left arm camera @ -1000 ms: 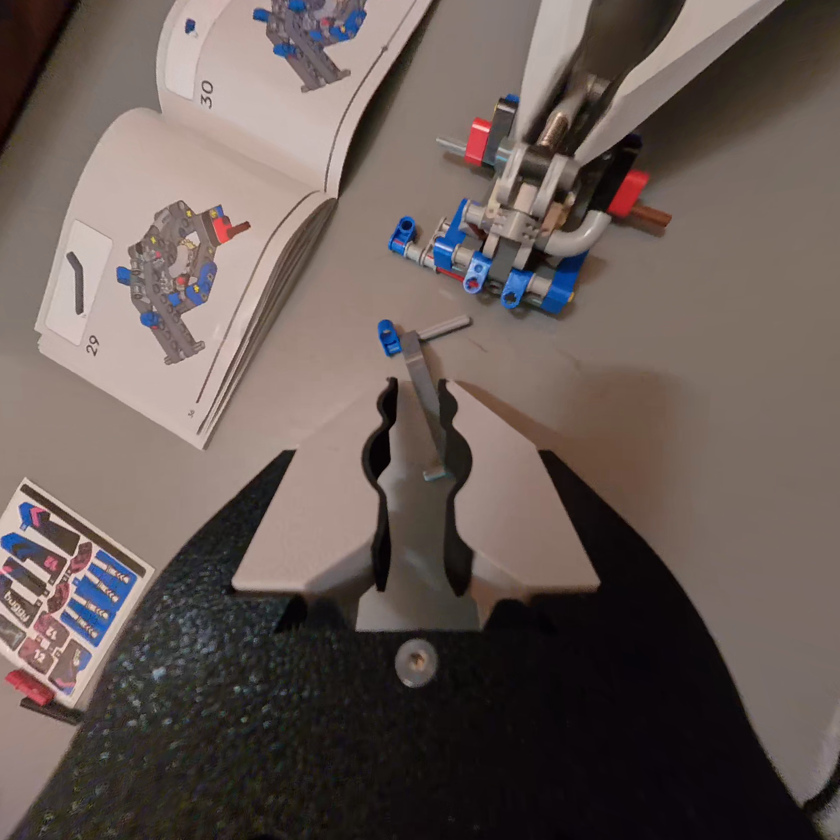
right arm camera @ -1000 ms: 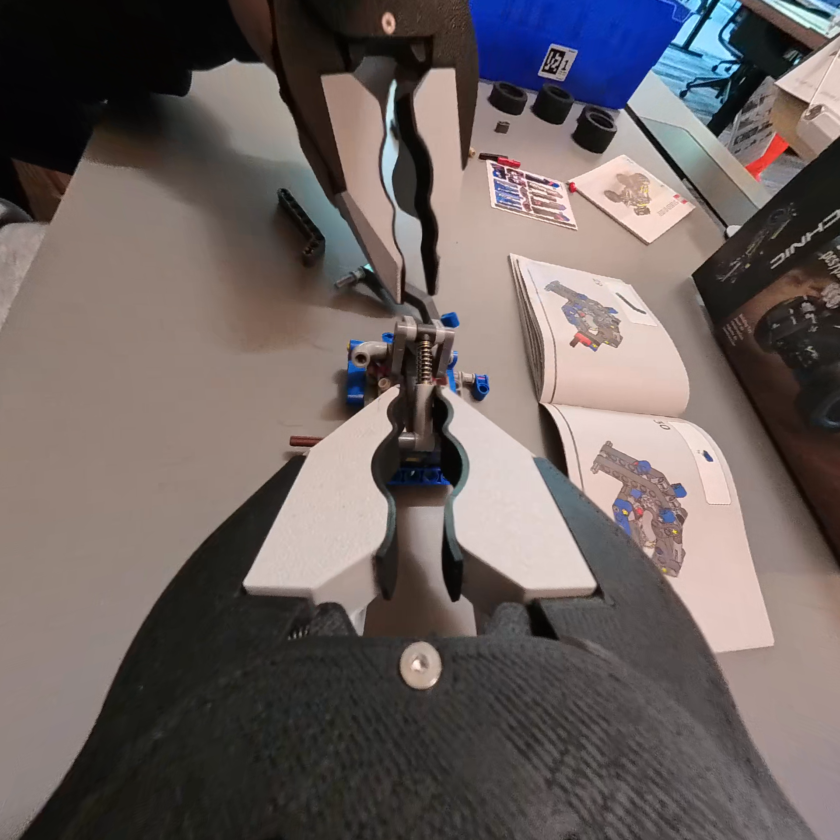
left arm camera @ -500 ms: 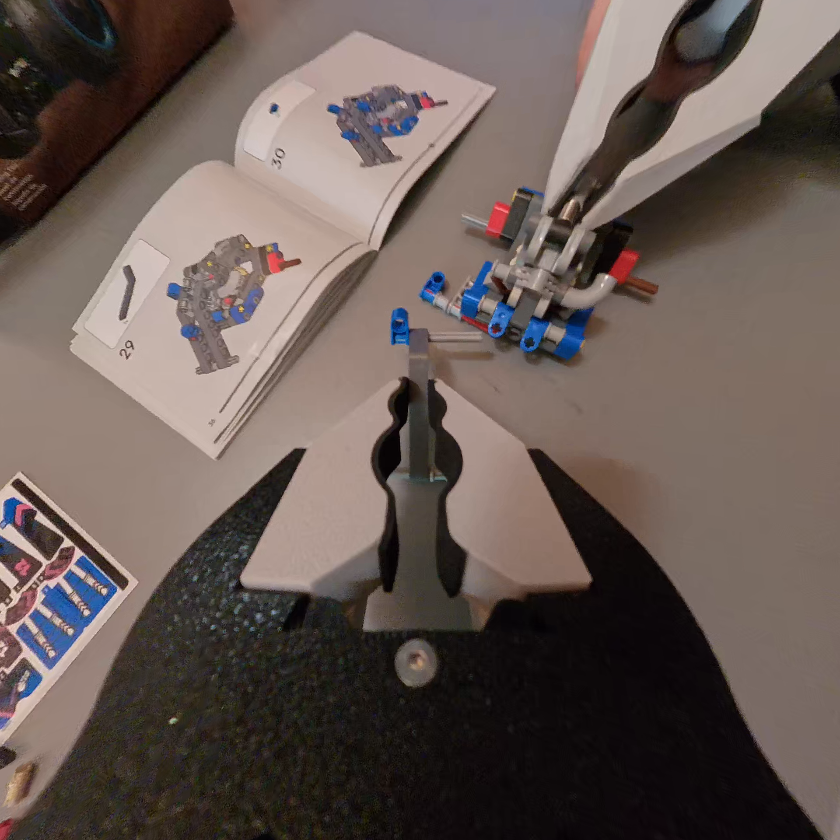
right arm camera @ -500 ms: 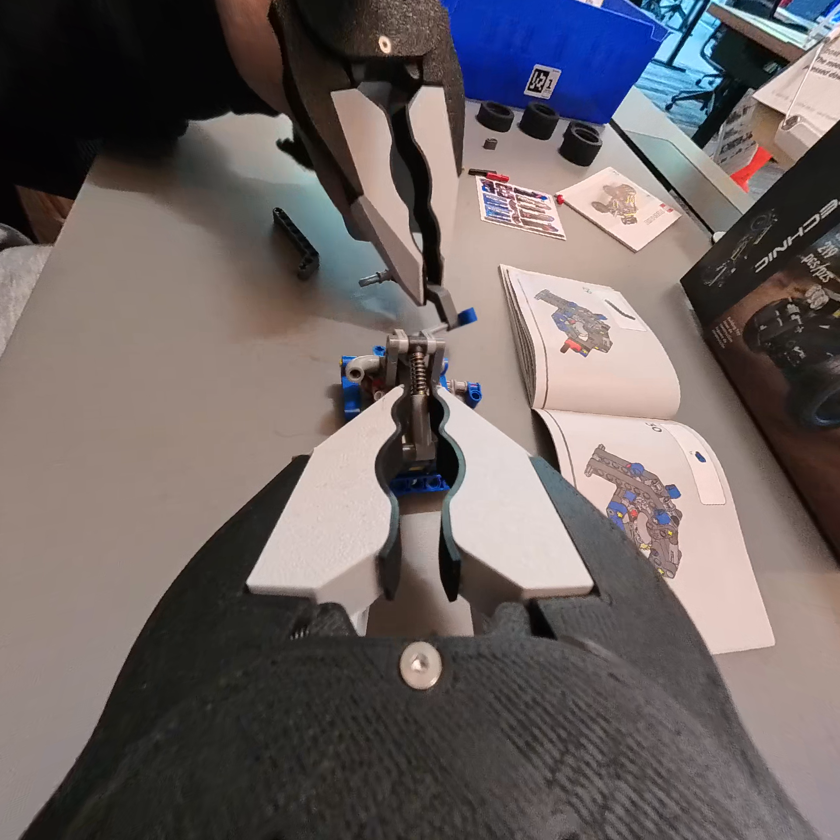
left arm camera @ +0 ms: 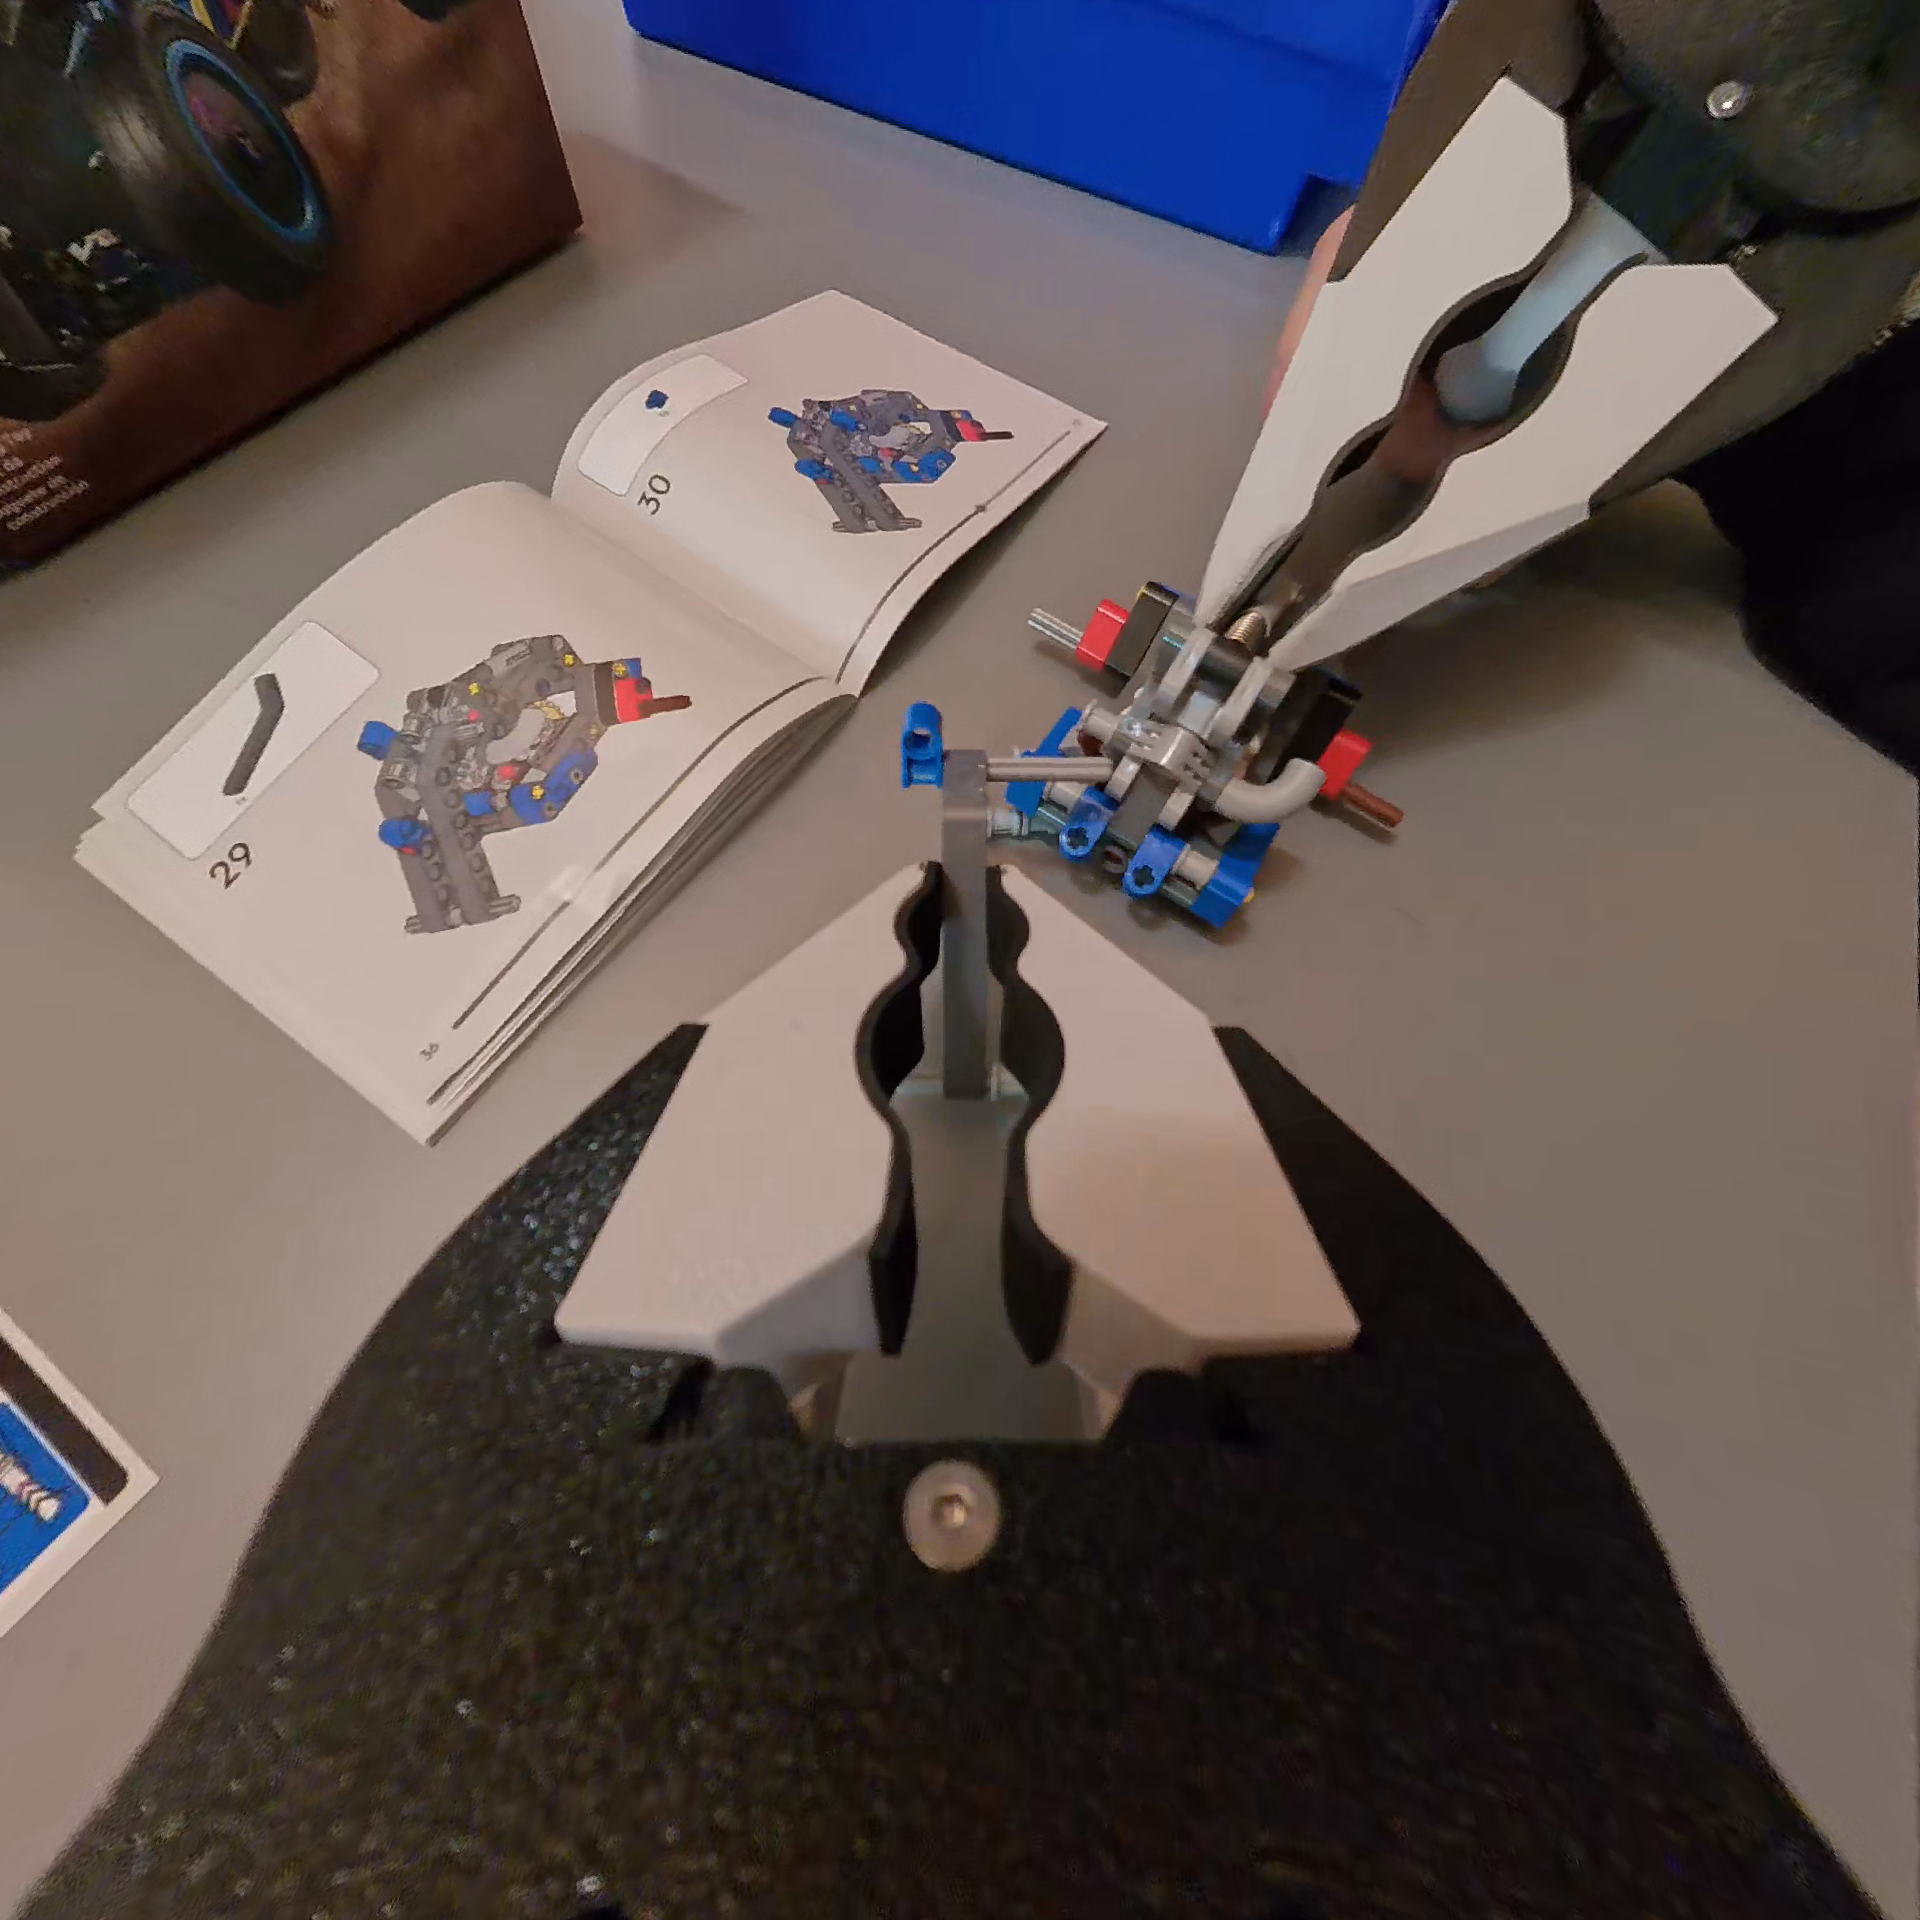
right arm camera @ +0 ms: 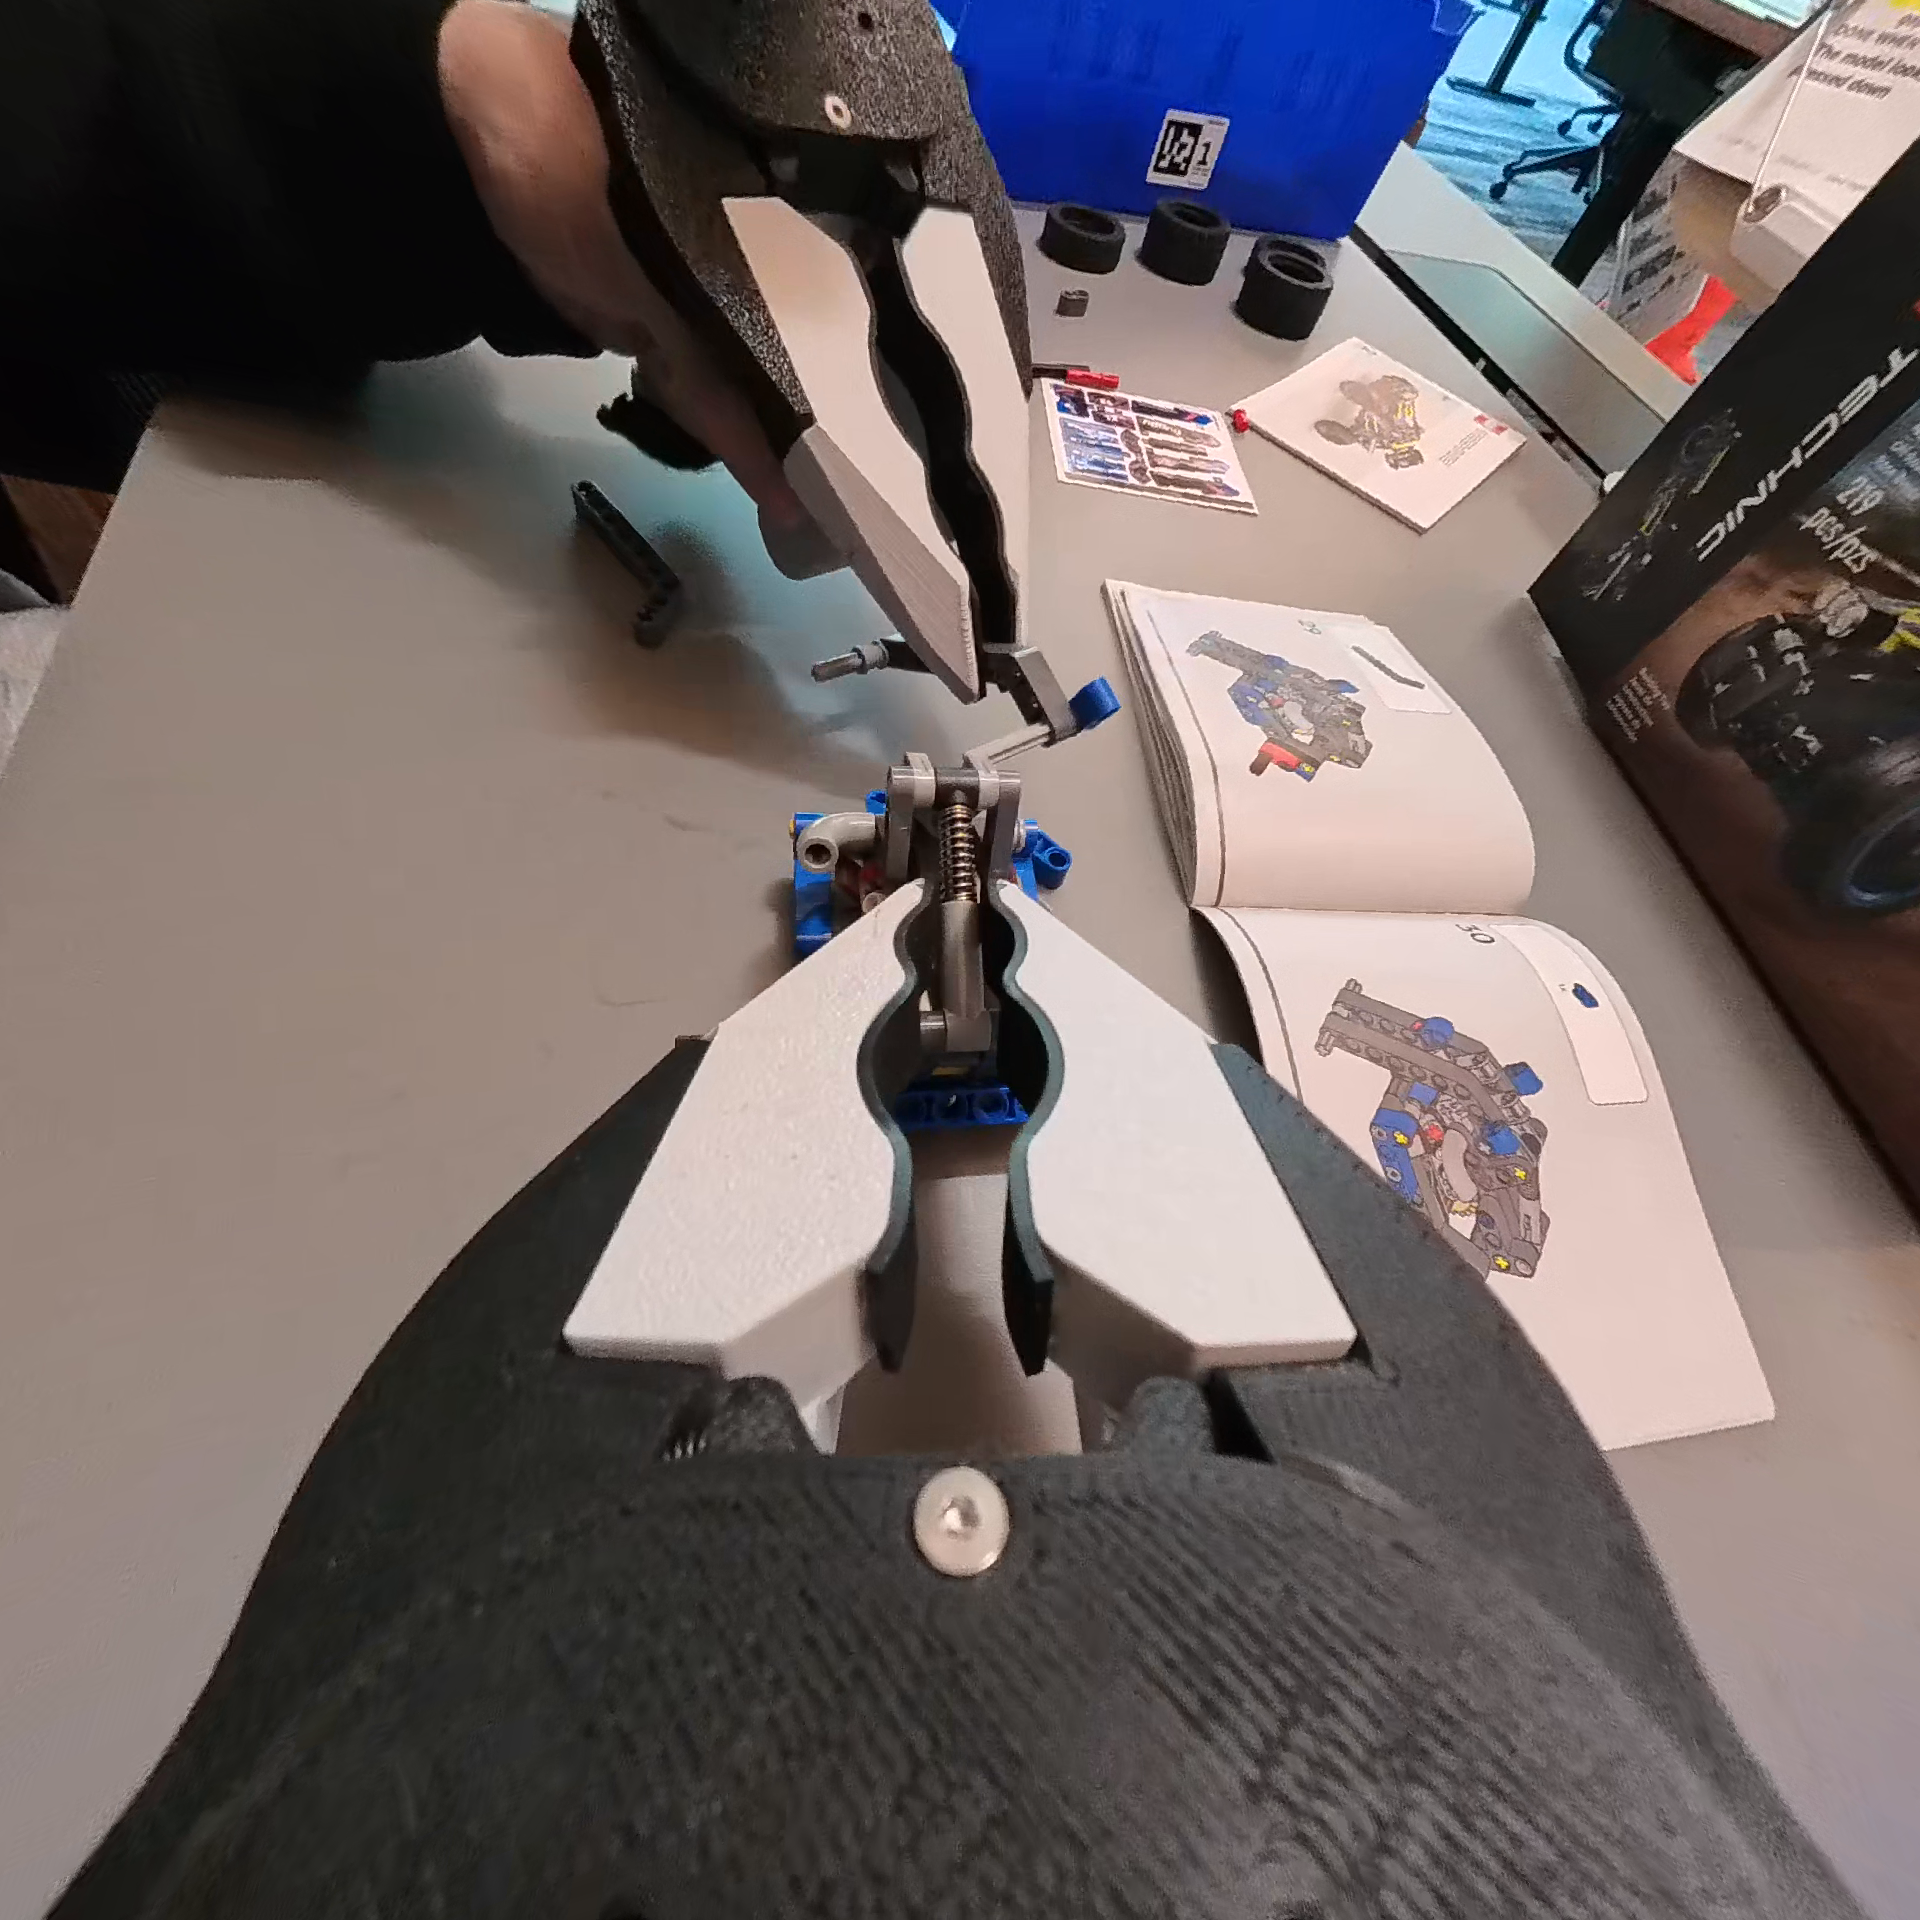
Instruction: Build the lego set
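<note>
The left gripper is clamped on a grey beam that sticks up past its tips. A blue connector sits at the beam's top, and a thin grey axle runs sideways from it to touch the model. From the other side, the beam hangs slanted just above the model's top.

The right gripper is closed around the model's upright grey shock absorber, coil spring showing between the tips. The blue and grey model stands on the grey table, red pieces and a brown axle poking out at its sides.

Just beside it lies the open booklet. Farther off on the table are a dark angled beam, a small grey pin, a sticker sheet, a second leaflet and three black tyres before a blue bin. The set's box stands at the edge.
</note>
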A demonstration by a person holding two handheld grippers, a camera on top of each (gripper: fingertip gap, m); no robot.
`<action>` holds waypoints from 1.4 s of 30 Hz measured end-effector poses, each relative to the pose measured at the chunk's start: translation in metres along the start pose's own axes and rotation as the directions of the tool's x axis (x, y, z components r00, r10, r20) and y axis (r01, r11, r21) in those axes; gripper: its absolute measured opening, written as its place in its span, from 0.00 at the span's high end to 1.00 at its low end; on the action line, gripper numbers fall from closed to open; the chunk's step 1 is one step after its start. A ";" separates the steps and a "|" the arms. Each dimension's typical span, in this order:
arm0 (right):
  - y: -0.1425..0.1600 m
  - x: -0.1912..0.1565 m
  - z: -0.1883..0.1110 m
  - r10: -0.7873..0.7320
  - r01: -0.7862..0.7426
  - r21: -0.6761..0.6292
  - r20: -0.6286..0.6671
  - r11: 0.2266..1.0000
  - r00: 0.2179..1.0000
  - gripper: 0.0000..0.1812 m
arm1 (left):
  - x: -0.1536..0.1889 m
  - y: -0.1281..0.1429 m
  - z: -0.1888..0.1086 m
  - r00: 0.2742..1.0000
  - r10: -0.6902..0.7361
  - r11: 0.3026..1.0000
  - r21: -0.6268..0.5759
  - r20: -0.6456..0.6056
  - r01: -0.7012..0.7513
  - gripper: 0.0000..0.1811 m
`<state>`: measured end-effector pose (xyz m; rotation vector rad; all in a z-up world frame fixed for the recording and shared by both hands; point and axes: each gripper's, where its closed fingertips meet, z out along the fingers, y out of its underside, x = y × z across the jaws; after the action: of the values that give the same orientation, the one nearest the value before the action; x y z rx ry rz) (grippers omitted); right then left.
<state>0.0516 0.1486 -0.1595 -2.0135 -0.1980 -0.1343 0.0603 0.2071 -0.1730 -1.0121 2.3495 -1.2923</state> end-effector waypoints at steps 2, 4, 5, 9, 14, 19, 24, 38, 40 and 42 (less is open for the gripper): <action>0.000 -0.001 0.000 -0.008 0.008 0.001 0.004 1.000 1.000 0.98 | 0.003 -0.001 -0.001 1.000 0.008 1.000 0.016 -0.019 -0.007 0.98; 0.000 -0.003 -0.001 -0.027 0.027 0.002 0.008 1.000 1.000 0.98 | 0.006 -0.003 -0.003 0.999 0.026 0.999 0.030 -0.034 -0.025 0.98; 0.000 -0.004 -0.001 -0.038 0.038 0.003 0.012 0.999 0.999 0.97 | 0.007 -0.003 -0.004 0.999 0.040 0.999 0.035 -0.036 -0.039 0.98; 0.001 -0.007 -0.001 -0.065 0.065 0.002 0.015 0.998 0.998 0.97 | 0.009 -0.001 -0.004 0.996 0.079 0.996 0.035 -0.036 -0.077 0.97; 0.001 -0.008 -0.001 -0.077 0.077 0.003 0.011 0.997 0.997 0.98 | 0.008 -0.001 -0.004 0.996 0.077 0.996 0.043 -0.037 -0.075 0.98; 0.001 -0.008 -0.001 -0.093 0.093 0.005 0.006 0.996 0.996 0.97 | 0.007 0.000 -0.004 0.996 0.071 0.996 0.053 -0.046 -0.069 0.98; 0.001 -0.008 -0.001 -0.105 0.105 0.006 0.002 0.994 0.994 0.97 | 0.009 -0.001 -0.004 0.995 0.072 0.995 0.068 -0.065 -0.067 0.97; 0.003 -0.009 -0.001 -0.134 0.134 -0.008 -0.005 0.991 0.991 0.97 | 0.008 0.000 -0.006 0.996 0.066 0.995 0.075 -0.068 -0.060 0.98; 0.003 -0.009 0.000 -0.139 0.139 -0.007 -0.004 0.990 0.990 0.97 | 0.007 0.000 -0.006 0.996 0.062 0.995 0.077 -0.069 -0.057 0.98; 0.003 -0.009 0.000 -0.141 0.141 -0.007 -0.003 0.990 0.990 0.97 | 0.007 -0.001 -0.006 0.996 0.062 0.995 0.079 -0.068 -0.057 0.98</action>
<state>0.0429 0.1464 -0.1633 -2.0054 -0.3389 -0.2284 0.0522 0.2057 -0.1684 -0.8803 2.3425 -1.4056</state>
